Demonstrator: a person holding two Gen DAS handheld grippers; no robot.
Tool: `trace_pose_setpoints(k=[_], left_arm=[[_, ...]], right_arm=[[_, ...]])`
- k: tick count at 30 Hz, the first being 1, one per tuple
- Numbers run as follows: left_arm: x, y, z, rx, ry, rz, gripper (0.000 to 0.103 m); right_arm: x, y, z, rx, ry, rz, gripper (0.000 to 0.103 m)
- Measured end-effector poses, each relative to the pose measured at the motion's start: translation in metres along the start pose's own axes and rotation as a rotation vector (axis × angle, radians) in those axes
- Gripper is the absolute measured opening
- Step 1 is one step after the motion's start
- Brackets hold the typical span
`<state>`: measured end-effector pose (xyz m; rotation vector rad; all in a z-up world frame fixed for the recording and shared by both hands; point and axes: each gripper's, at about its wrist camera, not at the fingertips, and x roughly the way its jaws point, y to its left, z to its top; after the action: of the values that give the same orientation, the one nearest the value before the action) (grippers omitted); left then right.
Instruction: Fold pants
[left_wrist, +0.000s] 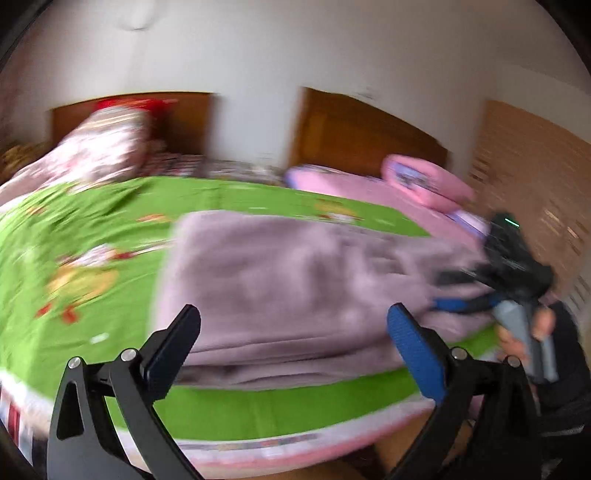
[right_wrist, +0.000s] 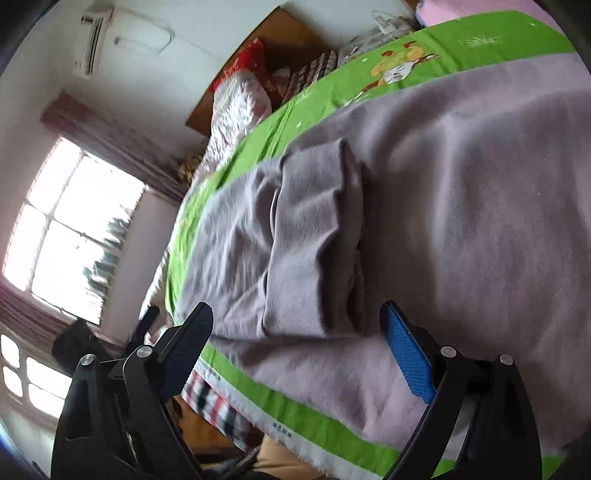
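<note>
Mauve pants lie spread on the green cartoon-print sheet, near the bed's front edge. In the blurred left wrist view my left gripper stands wide open just above the pants' near edge, with nothing pinched between its pads. My right gripper, held by a hand, sits at the pants' right end. In the right wrist view the pants show a folded flap lying on top. My right gripper is open there, its fingers spread over the cloth and gripping nothing.
A patterned pillow and a red one lie by the wooden headboard. Pink bedding lies at the back right. A bright window and a wall air conditioner are at the left. The bed's edge drops off in front.
</note>
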<state>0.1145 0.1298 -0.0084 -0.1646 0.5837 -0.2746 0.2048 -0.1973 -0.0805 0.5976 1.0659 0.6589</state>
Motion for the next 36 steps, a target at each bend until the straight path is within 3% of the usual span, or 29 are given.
trace_pose_setpoints(k=[4,7,9,10,11,15,17,18,21,28,32,36], left_arm=[[0.003,0.042,-0.01,-0.105,0.038,0.173,0.101],[0.001,0.053,-0.02,-0.129,0.05,0.201,0.101],[-0.004,0.057,-0.026,-0.132,0.047,0.202,0.101],[-0.001,0.057,-0.028,-0.131,0.05,0.205,0.101],[0.0,0.058,-0.029,-0.127,0.053,0.216,0.101],[-0.001,0.063,-0.035,-0.136,0.06,0.232,0.101],[-0.003,0.065,-0.038,-0.141,0.061,0.24,0.101],[-0.004,0.065,-0.039,-0.142,0.063,0.24,0.101],[-0.004,0.064,-0.042,-0.139,0.07,0.235,0.101],[0.006,0.046,-0.037,-0.084,0.096,0.226,0.101],[0.016,0.033,-0.028,-0.019,0.123,0.228,0.101],[0.038,0.033,-0.021,0.003,0.175,0.296,0.101]], right_arm=[[0.018,0.017,-0.001,-0.078,0.094,-0.09,0.09],[0.034,0.026,0.001,-0.149,0.14,-0.154,0.099],[0.041,0.034,0.005,-0.178,0.175,-0.18,0.099],[0.043,0.035,0.007,-0.17,0.181,-0.169,0.098],[0.044,0.034,0.01,-0.152,0.18,-0.124,0.088],[0.041,0.014,0.013,-0.053,0.114,-0.094,0.047],[0.036,0.001,0.01,-0.002,0.077,-0.051,0.04],[0.034,-0.002,0.006,0.004,0.056,-0.05,0.028],[0.03,-0.005,0.001,-0.01,0.026,-0.044,0.022],[0.016,0.009,0.0,-0.082,-0.093,0.021,0.019],[-0.005,0.036,0.012,-0.133,-0.166,0.048,0.019],[-0.019,0.073,0.025,-0.221,-0.225,0.072,0.018]])
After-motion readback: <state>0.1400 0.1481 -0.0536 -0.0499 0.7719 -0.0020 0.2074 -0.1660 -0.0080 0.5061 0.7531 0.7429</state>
